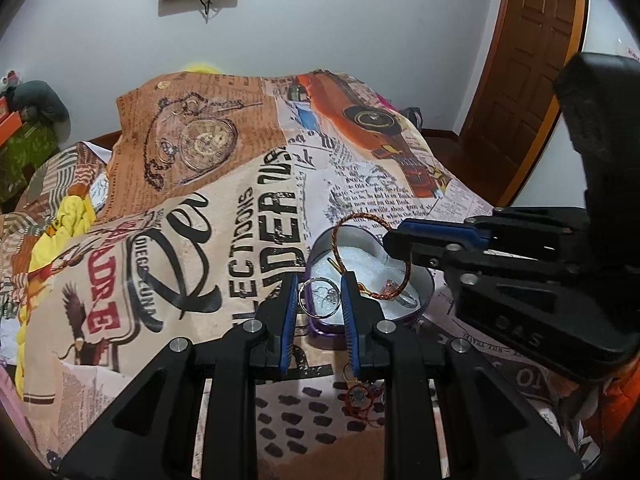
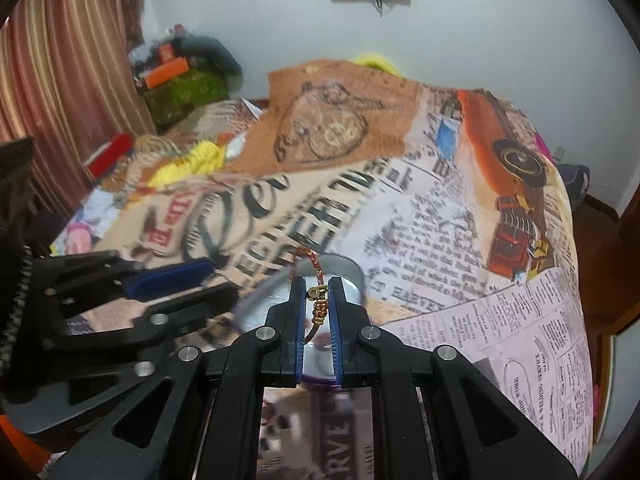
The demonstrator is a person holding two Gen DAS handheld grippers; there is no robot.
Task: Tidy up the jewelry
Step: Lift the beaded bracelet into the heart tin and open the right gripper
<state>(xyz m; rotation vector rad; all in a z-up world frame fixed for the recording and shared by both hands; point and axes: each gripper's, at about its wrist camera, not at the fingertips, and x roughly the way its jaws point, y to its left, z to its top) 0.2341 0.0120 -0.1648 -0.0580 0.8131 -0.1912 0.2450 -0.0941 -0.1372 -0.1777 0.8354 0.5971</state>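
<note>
You are pinching a silver ring [image 1: 319, 297] in the left gripper [image 1: 319, 280] and the braided bracelet [image 2: 316, 276] in the right gripper [image 2: 319, 300], bringing both over the heart-shaped tin [image 1: 426, 280] for storage.

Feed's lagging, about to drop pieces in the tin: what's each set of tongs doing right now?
Left tongs: shut on the silver ring, at the heart-shaped tin's near edge.
Right tongs: shut on the braided bracelet, over the tin.

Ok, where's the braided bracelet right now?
The braided bracelet is pinched in the right claw, looping above the heart-shaped tin on the printed bedspread; in the left wrist view the left claw is just left of it.
</note>
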